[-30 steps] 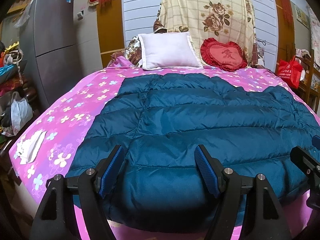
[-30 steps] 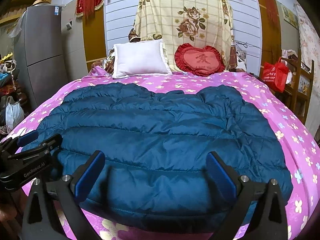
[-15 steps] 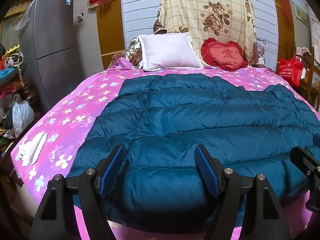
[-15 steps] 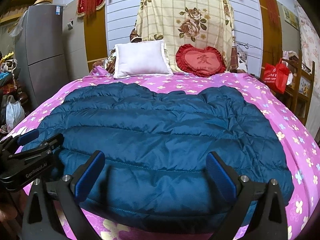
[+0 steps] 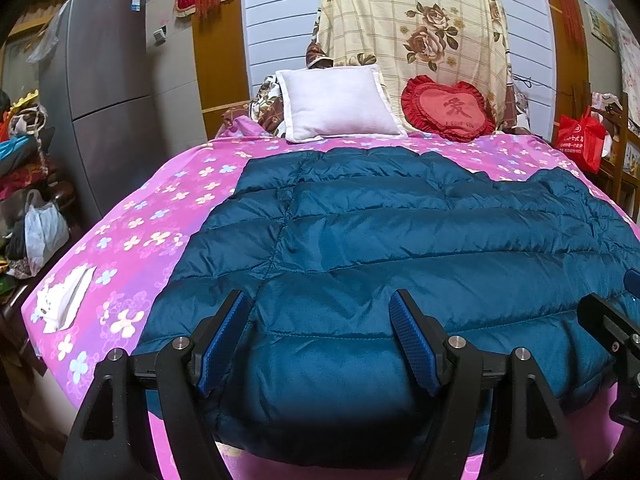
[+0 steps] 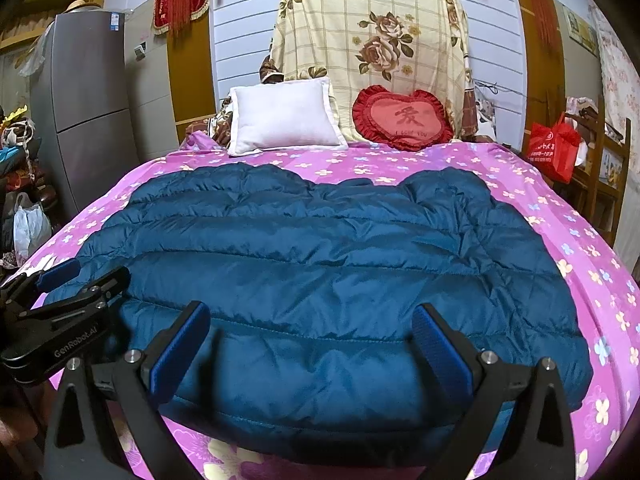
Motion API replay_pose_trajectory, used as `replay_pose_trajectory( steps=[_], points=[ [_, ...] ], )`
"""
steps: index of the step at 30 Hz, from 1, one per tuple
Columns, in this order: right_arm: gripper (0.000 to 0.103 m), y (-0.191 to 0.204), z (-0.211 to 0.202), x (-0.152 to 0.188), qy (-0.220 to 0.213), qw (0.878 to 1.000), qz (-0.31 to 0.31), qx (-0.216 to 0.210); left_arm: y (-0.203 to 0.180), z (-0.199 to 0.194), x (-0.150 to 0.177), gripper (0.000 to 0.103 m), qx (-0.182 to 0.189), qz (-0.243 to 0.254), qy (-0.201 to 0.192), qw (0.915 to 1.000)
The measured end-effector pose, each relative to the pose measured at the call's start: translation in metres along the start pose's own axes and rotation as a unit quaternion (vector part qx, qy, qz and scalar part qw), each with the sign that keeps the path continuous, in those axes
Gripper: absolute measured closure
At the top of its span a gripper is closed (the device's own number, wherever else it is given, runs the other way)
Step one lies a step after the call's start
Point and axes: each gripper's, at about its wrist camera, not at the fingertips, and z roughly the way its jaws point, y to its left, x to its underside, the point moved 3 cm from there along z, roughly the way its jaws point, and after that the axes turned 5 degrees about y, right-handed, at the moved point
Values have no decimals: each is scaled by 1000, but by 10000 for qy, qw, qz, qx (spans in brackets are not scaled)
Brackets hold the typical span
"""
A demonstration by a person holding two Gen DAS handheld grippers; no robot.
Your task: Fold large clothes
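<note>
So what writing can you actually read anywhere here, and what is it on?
"GenRobot.AI": on the left hand-held gripper, seen from the right wrist view.
"爱": on the red heart cushion.
"I LOVE YOU": below it on the same cushion.
White print on the red bag: too small to read.
Sticker on the fridge: too blurred to read.

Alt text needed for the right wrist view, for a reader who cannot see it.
A dark blue quilted jacket lies spread flat on a pink flowered bedsheet, with the open right tongs above its near hem. The left tongs show at the left edge; a white pillow and red heart cushion sit at the headboard.
</note>
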Motion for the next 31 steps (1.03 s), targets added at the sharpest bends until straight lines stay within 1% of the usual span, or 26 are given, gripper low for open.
replay_pose_trajectory(
  steps=[22,31],
  points=[
    [0,1,5,2,73,10000,-25,-42,0,1,-1,49,-16,16,-6,10000],
    [0,0,8,4,116,9999,-14,-67,-5,0,-1,49,-10,96,-136,9999]
  ],
)
